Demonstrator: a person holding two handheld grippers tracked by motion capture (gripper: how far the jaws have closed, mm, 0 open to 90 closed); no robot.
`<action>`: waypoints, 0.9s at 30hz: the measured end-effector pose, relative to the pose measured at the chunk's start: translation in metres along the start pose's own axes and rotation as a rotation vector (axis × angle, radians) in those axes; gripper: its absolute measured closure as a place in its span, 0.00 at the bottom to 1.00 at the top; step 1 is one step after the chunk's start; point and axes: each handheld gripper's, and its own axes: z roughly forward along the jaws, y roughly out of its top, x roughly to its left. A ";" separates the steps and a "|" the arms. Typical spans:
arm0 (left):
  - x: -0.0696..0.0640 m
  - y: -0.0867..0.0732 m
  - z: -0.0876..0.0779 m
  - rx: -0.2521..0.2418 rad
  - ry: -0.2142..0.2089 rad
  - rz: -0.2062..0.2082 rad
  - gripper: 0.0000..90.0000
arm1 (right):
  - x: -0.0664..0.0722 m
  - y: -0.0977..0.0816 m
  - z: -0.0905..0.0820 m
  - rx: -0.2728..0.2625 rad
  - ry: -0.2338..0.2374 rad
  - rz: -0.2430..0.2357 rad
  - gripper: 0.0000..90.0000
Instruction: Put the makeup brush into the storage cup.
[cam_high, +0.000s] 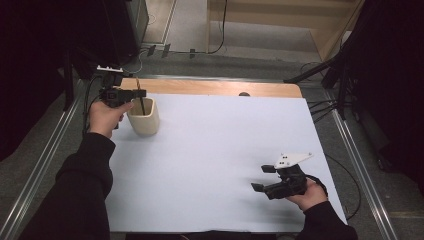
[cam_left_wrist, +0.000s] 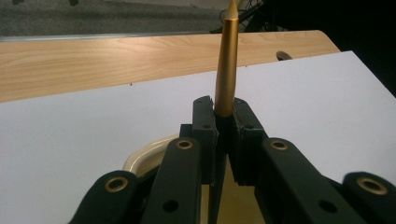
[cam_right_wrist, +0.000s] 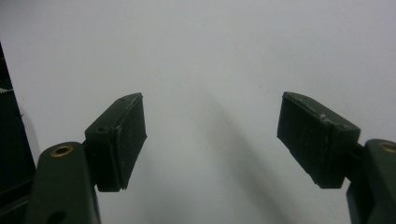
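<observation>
Pen (cam_left_wrist: 227, 65) over cup (cam_high: 144, 116), white sheet (cam_high: 215, 160) on wood.

The high view is dim at its edges: both upper corners and the right side sink into near black, while the white sheet (cam_high: 215, 160) on the worktop (cam_high: 210, 87) is evenly lit, bluish, without glare. Soft shadows trail toward 9 o'clock from the right gripper (cam_high: 270, 180). In the left gripper view the gold pen (cam_left_wrist: 226, 65) catches a soft sheen, and its near black jaws are slightly blurred. The right gripper view is grey and grainy, darkening toward 6 o'clock, with a diffuse shadow band between its jaws.
</observation>
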 end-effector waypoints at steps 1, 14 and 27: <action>0.000 0.000 0.000 0.002 -0.001 0.001 0.92 | 0.000 0.000 0.000 0.000 0.000 0.000 0.27; -0.003 0.003 -0.010 -0.003 -0.025 0.000 0.37 | 0.000 0.000 0.000 0.004 -0.003 0.001 0.28; -0.003 0.005 -0.026 0.030 -0.065 0.002 0.33 | 0.000 0.000 0.000 0.004 -0.002 0.000 0.27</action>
